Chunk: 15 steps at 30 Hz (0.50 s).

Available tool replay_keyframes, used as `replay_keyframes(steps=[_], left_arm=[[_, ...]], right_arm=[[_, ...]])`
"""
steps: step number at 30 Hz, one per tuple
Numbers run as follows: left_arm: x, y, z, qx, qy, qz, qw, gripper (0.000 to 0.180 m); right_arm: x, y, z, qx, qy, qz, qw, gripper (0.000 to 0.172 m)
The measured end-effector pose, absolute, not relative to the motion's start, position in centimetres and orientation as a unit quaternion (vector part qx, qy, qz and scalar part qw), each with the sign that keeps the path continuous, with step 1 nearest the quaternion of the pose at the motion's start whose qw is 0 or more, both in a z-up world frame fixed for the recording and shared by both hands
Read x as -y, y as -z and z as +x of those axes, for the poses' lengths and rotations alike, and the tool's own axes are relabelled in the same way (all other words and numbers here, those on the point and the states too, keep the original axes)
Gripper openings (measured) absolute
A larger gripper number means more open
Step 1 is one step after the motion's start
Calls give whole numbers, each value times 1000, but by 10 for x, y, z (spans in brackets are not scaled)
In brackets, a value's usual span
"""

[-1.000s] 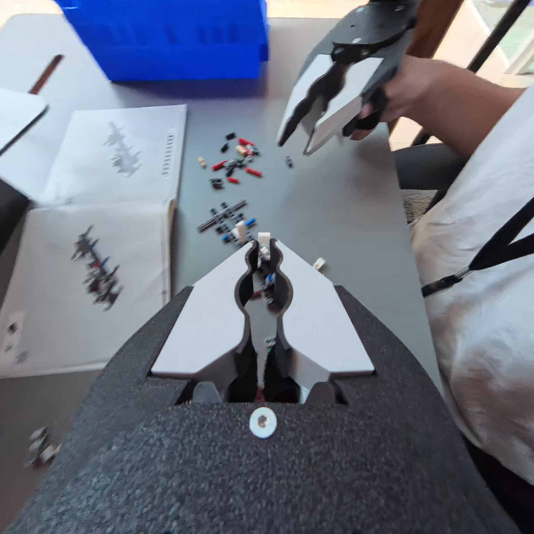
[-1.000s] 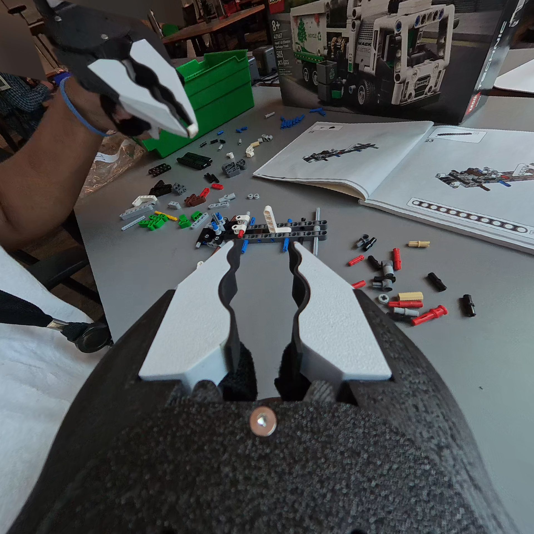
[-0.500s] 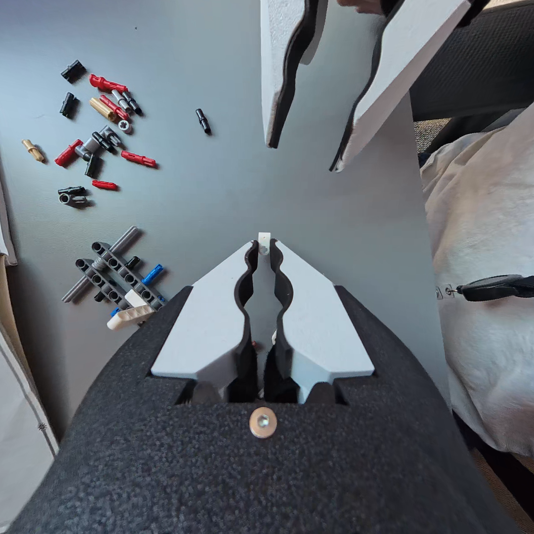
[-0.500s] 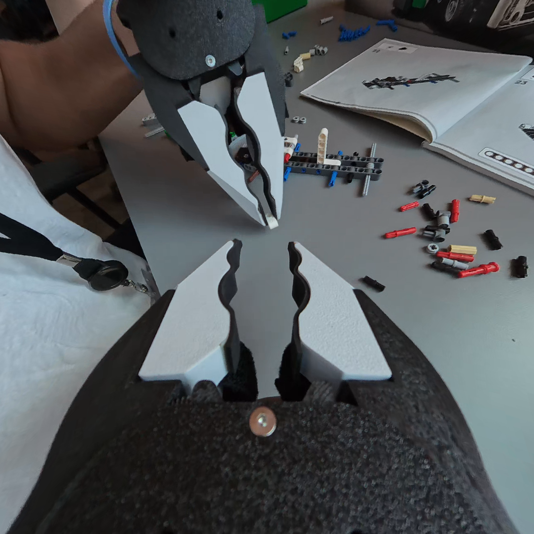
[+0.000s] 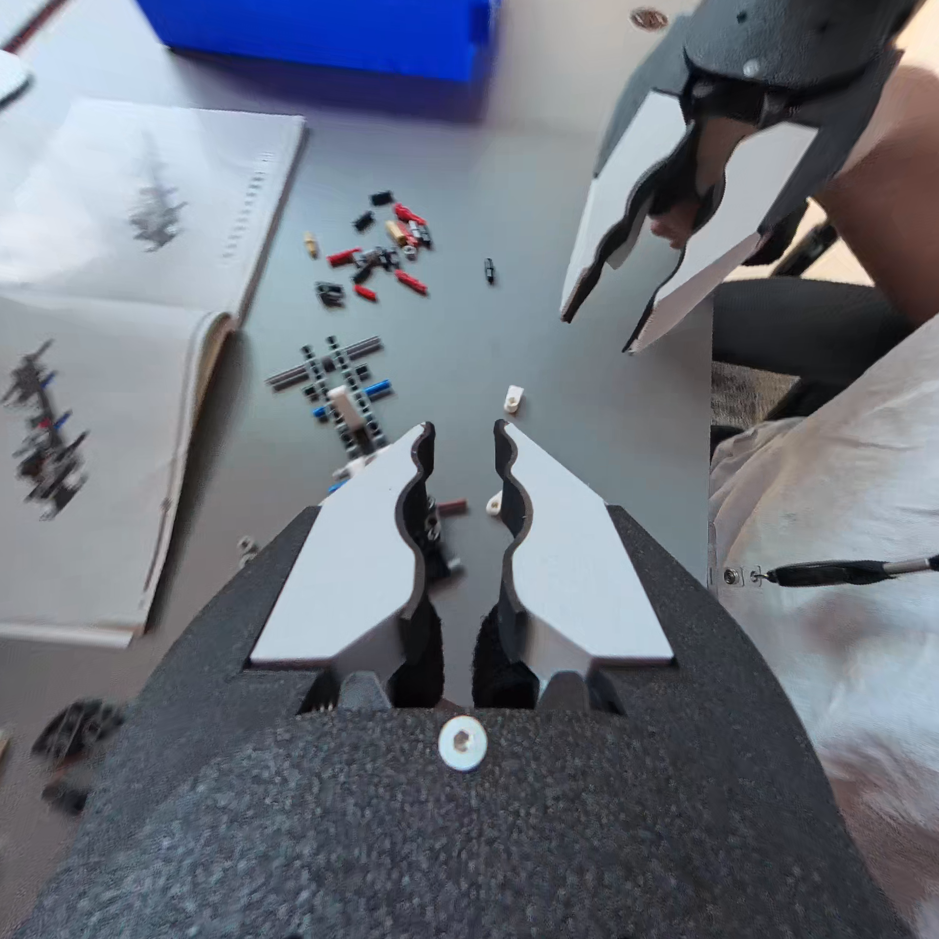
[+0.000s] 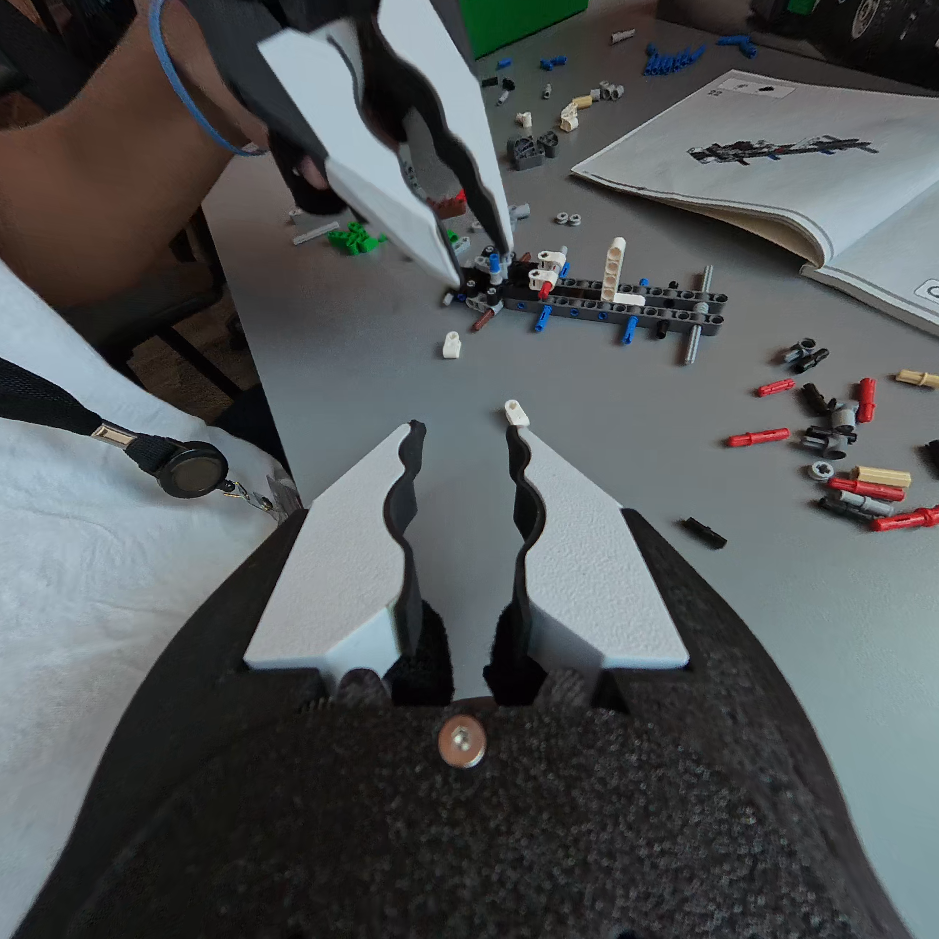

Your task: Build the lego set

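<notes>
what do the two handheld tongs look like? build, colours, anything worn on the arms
Both tongs, left and right, match: speckled black housing, silver hex screw, flat pale-grey fingers with wavy black inner pads. Blue band on the left wrist. White top, black lanyard.

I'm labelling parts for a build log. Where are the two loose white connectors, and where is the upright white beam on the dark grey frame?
Nearer white connector point(image 6: 516, 412), right wrist view: its top face.
Farther white connector point(image 6: 450, 345), right wrist view: its side.
Upright white beam point(image 6: 613, 269), right wrist view: mid-length.
</notes>
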State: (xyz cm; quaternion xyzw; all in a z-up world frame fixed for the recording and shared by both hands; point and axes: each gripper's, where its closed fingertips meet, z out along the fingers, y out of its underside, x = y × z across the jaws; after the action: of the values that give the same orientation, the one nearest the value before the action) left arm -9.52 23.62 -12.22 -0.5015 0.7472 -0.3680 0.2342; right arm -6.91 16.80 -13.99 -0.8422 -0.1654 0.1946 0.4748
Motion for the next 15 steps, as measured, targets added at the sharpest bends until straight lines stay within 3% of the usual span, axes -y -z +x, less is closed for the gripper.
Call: replay_keyframes(steps=[1, 6, 15], left_arm=[[-253, 110, -109, -720, 377, -525, 253, 22], [-348, 116, -195, -605, 264, -672, 336, 29], [-355, 157, -207, -569, 227, -721, 322, 33]], right_arm=[[-169, 138, -71, 166, -197, -840, 478, 33], [-177, 133, -78, 156, -208, -831, 491, 33], [-189, 124, -91, 163, -216, -821, 502, 33]])
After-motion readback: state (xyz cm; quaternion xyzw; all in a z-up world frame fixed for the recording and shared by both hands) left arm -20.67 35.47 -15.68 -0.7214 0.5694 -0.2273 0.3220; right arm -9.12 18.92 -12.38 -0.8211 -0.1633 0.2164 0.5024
